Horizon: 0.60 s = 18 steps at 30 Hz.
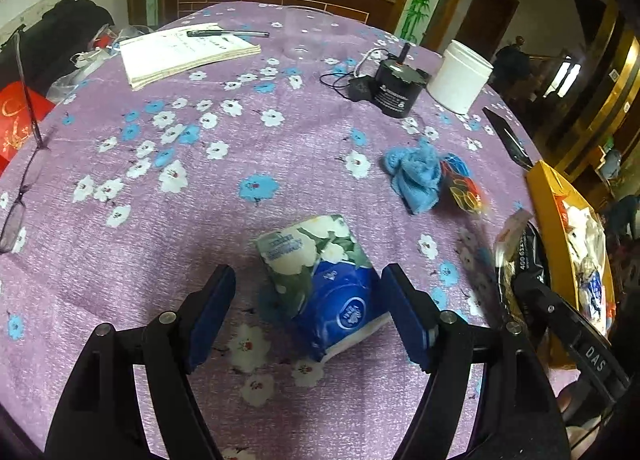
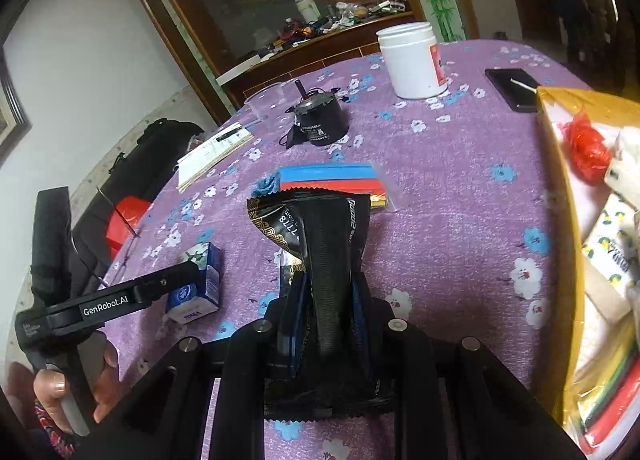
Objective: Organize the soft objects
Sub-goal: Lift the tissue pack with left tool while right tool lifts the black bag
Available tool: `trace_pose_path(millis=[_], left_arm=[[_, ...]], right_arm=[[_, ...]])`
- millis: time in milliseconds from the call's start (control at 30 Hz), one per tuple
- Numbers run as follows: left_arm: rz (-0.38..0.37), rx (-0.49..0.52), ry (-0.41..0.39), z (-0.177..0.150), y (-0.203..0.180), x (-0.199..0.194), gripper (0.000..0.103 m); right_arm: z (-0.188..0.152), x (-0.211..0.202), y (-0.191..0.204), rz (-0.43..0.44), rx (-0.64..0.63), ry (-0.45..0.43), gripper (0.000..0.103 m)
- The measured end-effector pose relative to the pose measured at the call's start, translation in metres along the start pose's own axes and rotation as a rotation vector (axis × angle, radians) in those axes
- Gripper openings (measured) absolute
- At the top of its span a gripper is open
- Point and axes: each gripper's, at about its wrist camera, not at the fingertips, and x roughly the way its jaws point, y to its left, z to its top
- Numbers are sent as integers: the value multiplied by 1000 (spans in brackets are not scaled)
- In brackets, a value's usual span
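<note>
A blue and floral tissue pack (image 1: 320, 280) lies on the purple flowered tablecloth (image 1: 240, 148), between the fingers of my open left gripper (image 1: 309, 276). Its pads stand just beside the pack without pressing it. The right wrist view shows this pack (image 2: 196, 284) from the side. My right gripper (image 2: 328, 284) is shut on a black foil packet (image 2: 320, 228), held above the cloth. Further back lie a crumpled blue cloth (image 1: 416, 176) and a colourful plastic pack (image 1: 460, 184). A yellow box (image 2: 560, 220) at the right edge holds several soft packs.
At the back stand a white jar (image 2: 412, 60), a black motor with a cable (image 1: 396, 88), a clear cup (image 1: 308, 32) and a notebook with a pen (image 1: 184, 52). Glasses (image 1: 20, 188) lie at the left edge. A dark phone (image 2: 512, 88) lies near the box.
</note>
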Motion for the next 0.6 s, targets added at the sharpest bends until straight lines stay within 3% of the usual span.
trace_pose_path(millis=[133, 300, 333, 400, 600], left_arm=[[-13, 22, 46, -2, -7, 16, 75], [21, 64, -27, -3, -13, 21, 72], [3, 69, -34, -3, -13, 19, 60], [-45, 84, -42, -2, -15, 17, 55], [-146, 98, -126, -2, -18, 0, 54]], right_arm=[[0, 1, -7, 29, 35, 0, 22], [0, 1, -8, 42, 41, -6, 22], [0, 0, -8, 45, 43, -9, 22], [1, -1, -9, 59, 47, -16, 22], [1, -2, -9, 71, 46, -31, 22]])
